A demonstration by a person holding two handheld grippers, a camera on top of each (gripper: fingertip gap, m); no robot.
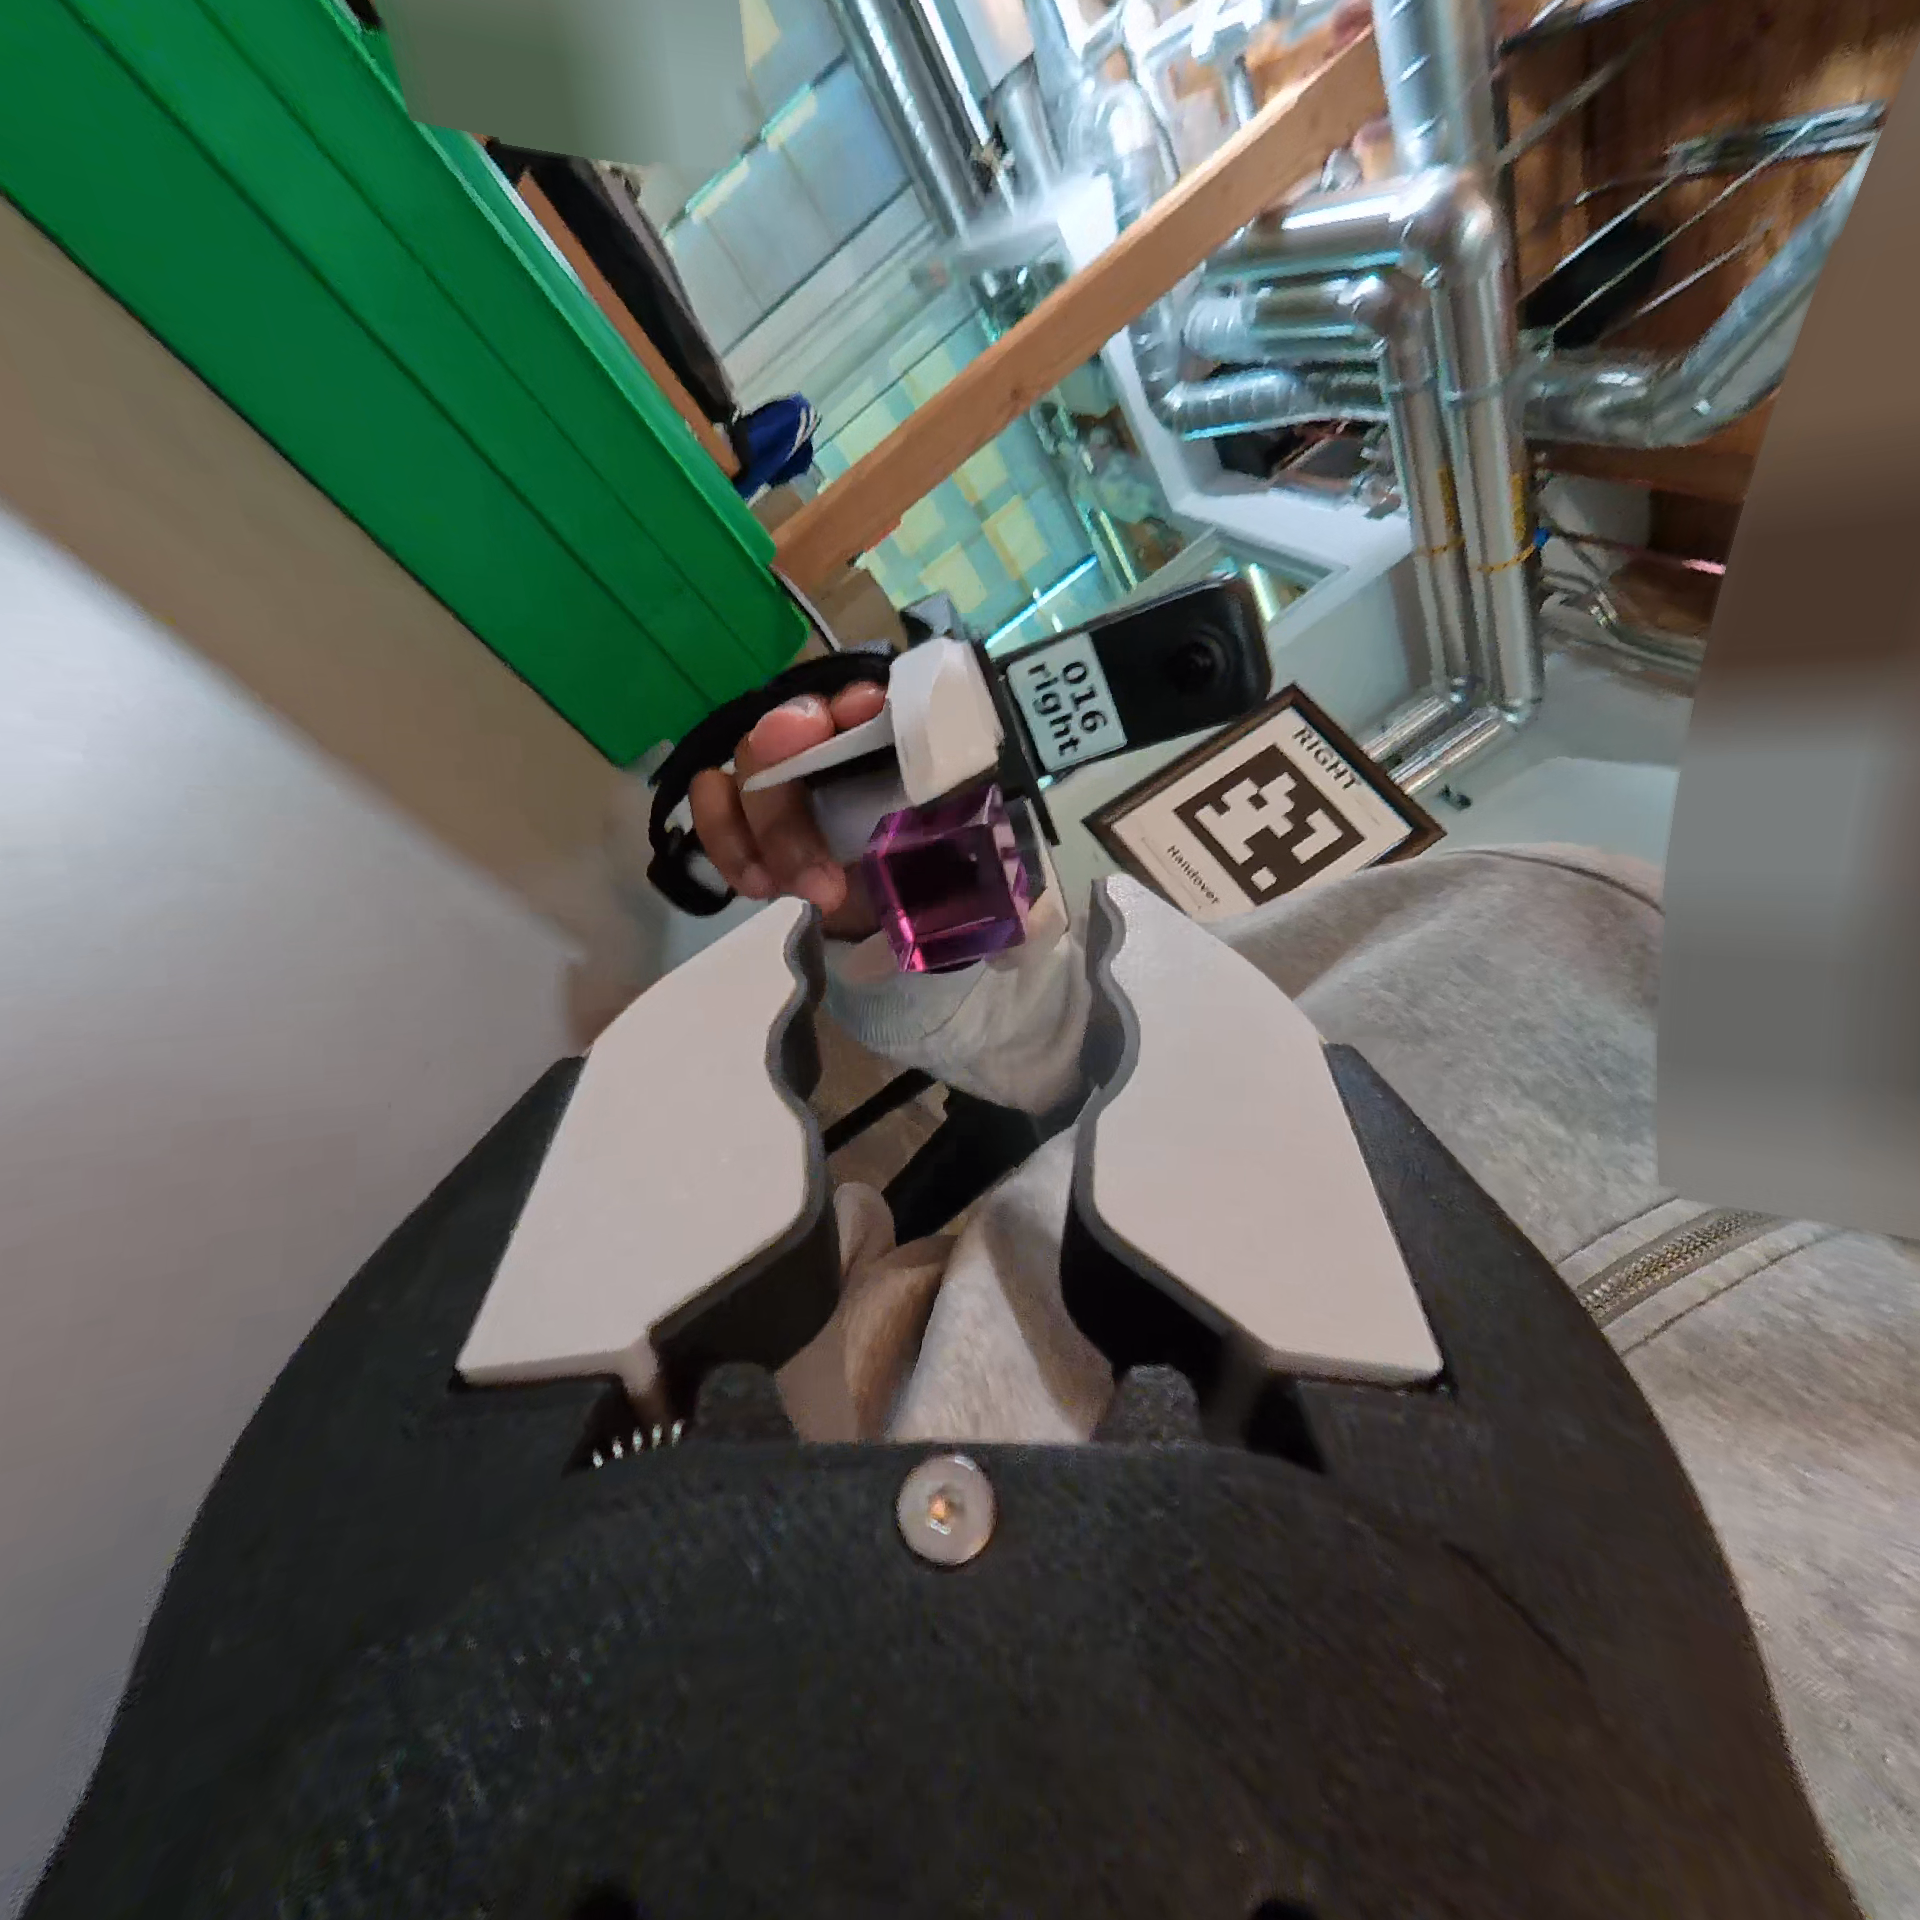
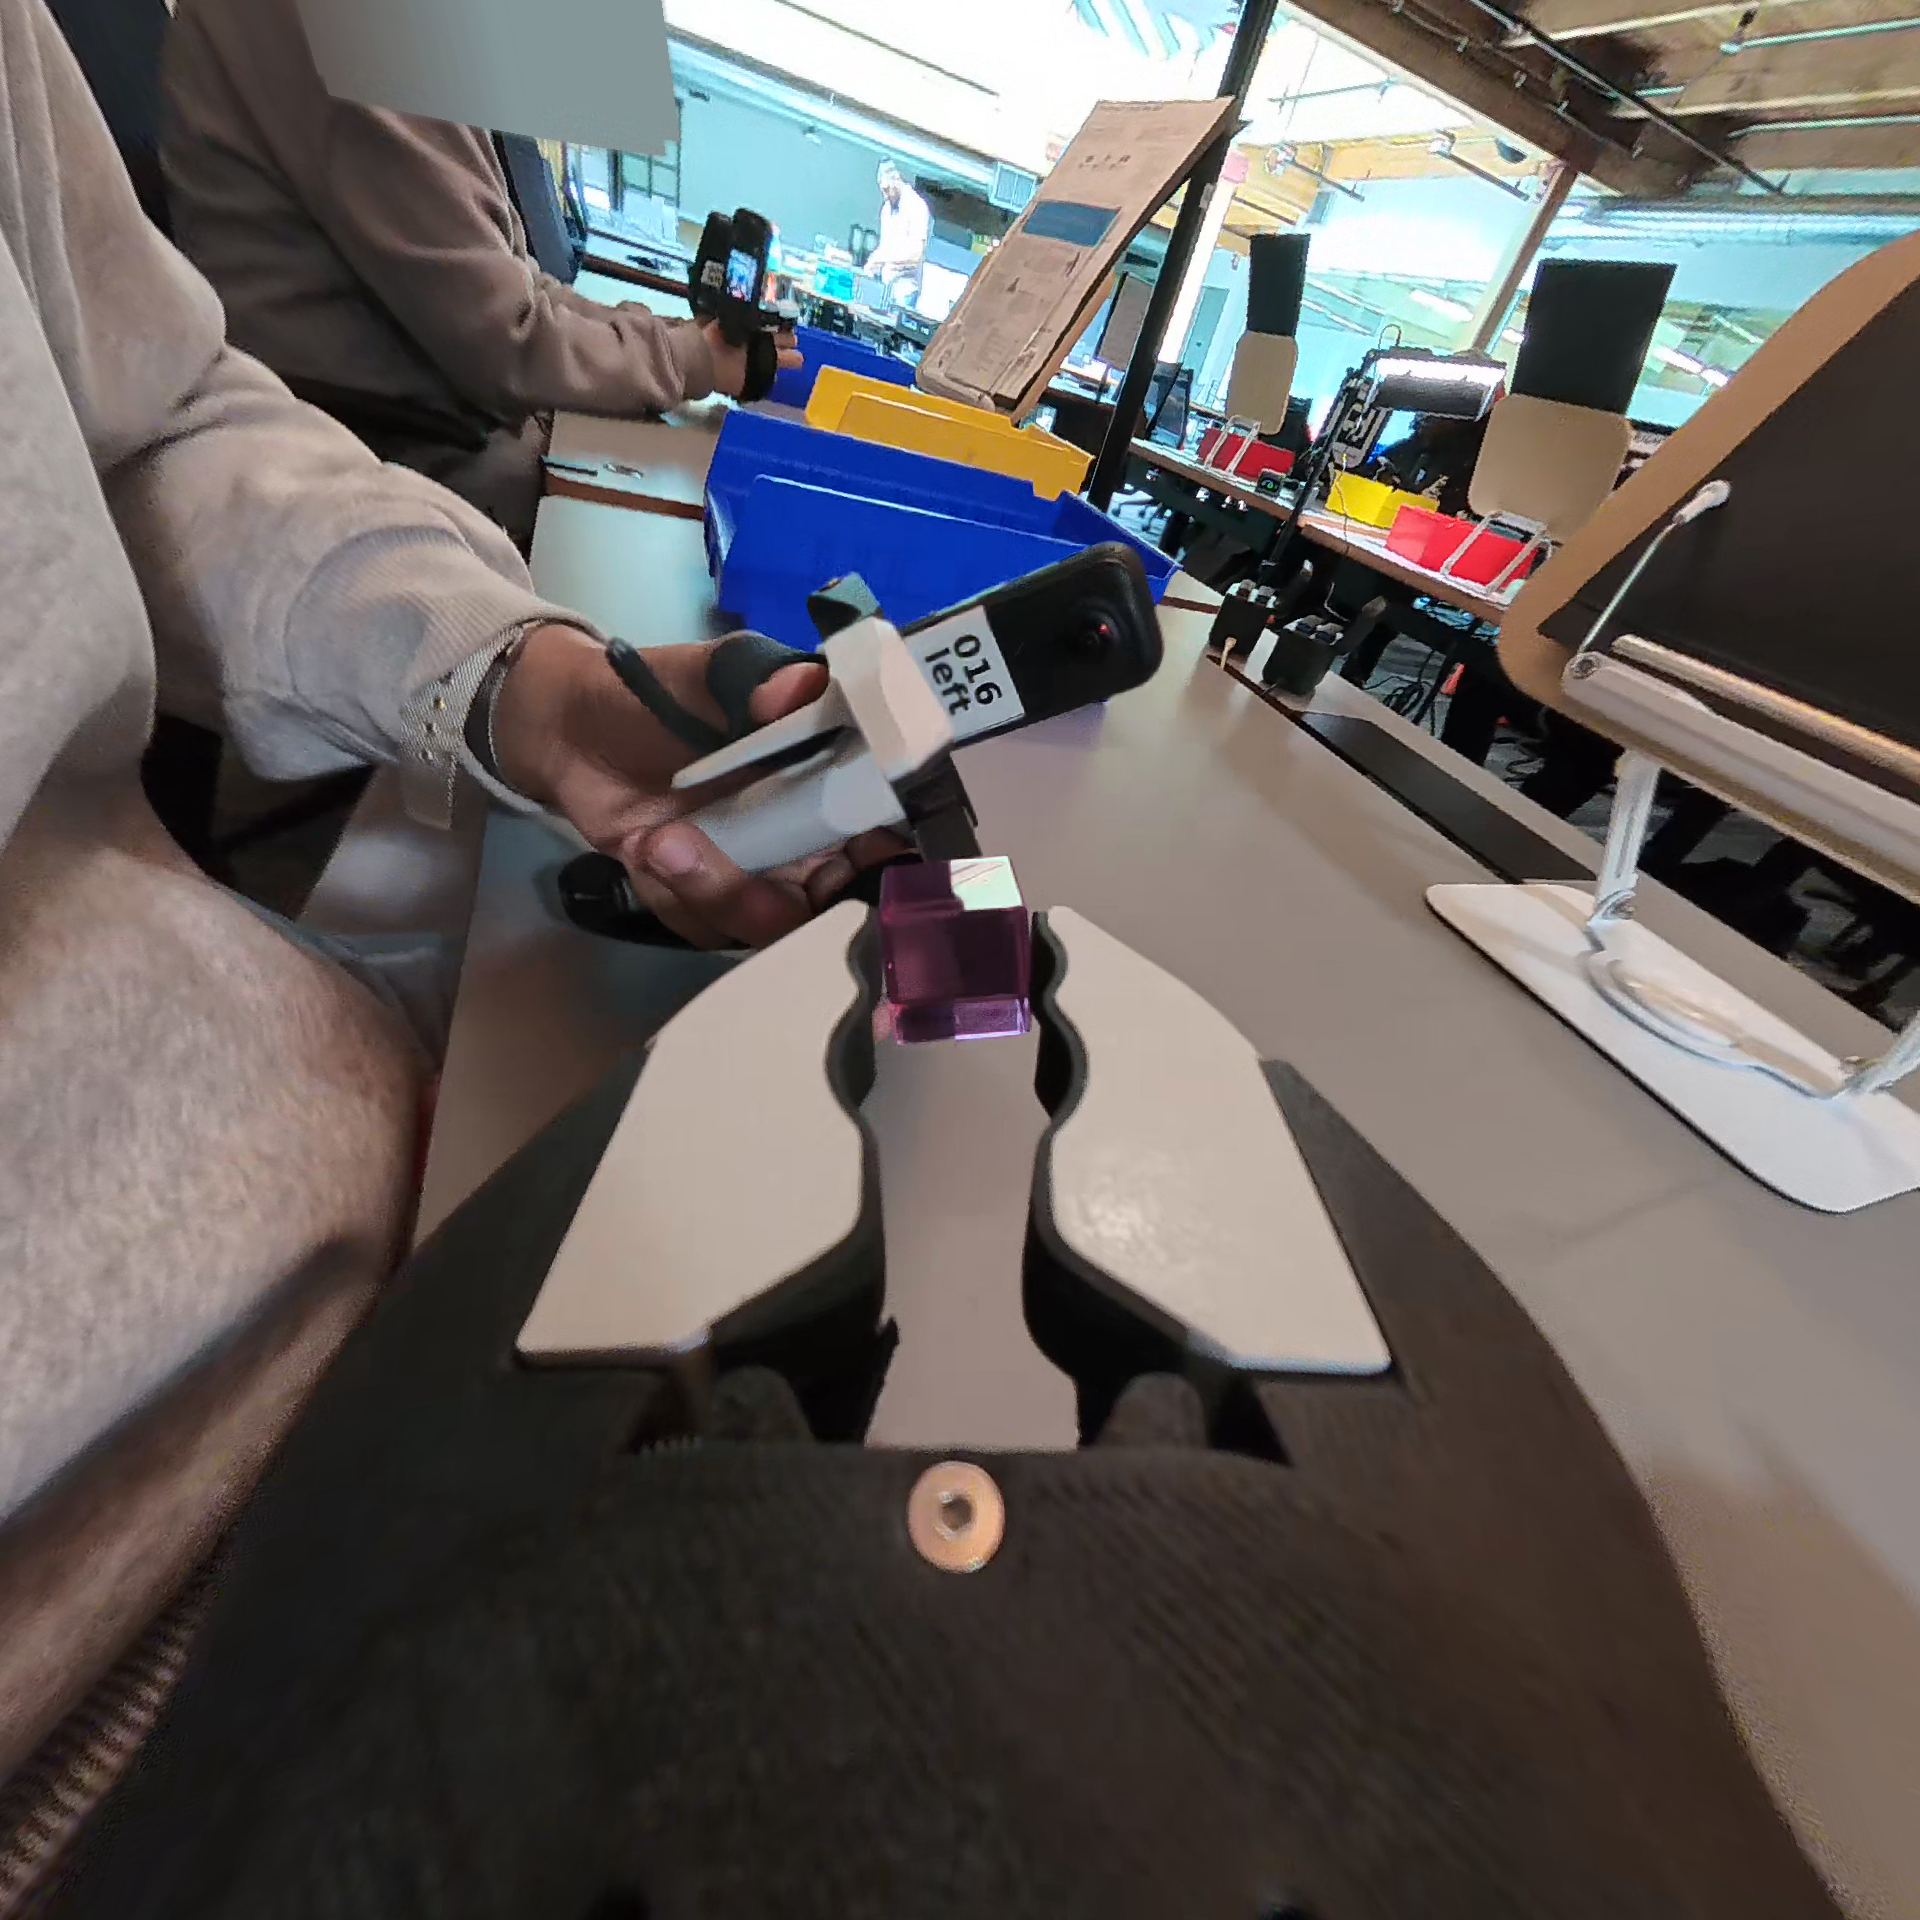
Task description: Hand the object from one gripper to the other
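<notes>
A clear purple cube [image 2: 956,966] is clamped between the fingertips of my right gripper [image 2: 956,925], held in the air above the grey table [image 2: 1299,862]. In the left wrist view the cube [image 1: 951,894] sits just ahead of the tips of my left gripper [image 1: 953,906]. The left gripper's jaws stand wide apart, wider than the cube, and do not touch it. The right gripper's white body [image 1: 940,717] is behind the cube there. The left gripper's white body [image 2: 883,717] is just beyond the cube in the right wrist view.
A blue bin [image 2: 914,520] and a yellow bin [image 2: 935,416] stand at the back of the table. A tilted board on a white-based stand [image 2: 1662,997] is on the right. A green bin [image 1: 416,364] and a black-and-white marker card [image 1: 1262,821] show in the left wrist view. Another person [image 2: 416,270] sits behind. Less than 4 cm separates the two grippers' tips.
</notes>
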